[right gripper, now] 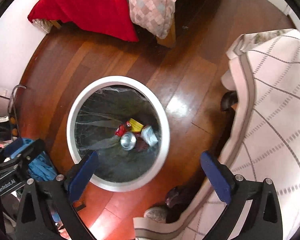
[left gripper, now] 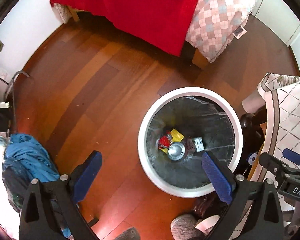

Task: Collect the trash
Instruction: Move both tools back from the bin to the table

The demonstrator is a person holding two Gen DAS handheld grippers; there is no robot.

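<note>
Your left tool [left gripper: 151,175] and right tool [right gripper: 149,173] both gape apart, empty, above the white bin [left gripper: 190,92]. Inside it: silver can [left gripper: 176,151], red wrapper [left gripper: 164,141], yellow wrapper [left gripper: 177,135]. Beyond, wood floor [left gripper: 102,76], then red blanket [left gripper: 142,10].

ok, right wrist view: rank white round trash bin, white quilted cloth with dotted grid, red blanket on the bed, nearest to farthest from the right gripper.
1. White round trash bin, just ahead, under the left finger; white quilted cloth with dotted grid, beside the right finger. Too close to call.
2. Red blanket, far across the floor, top left.

Right gripper is open and empty.
</note>
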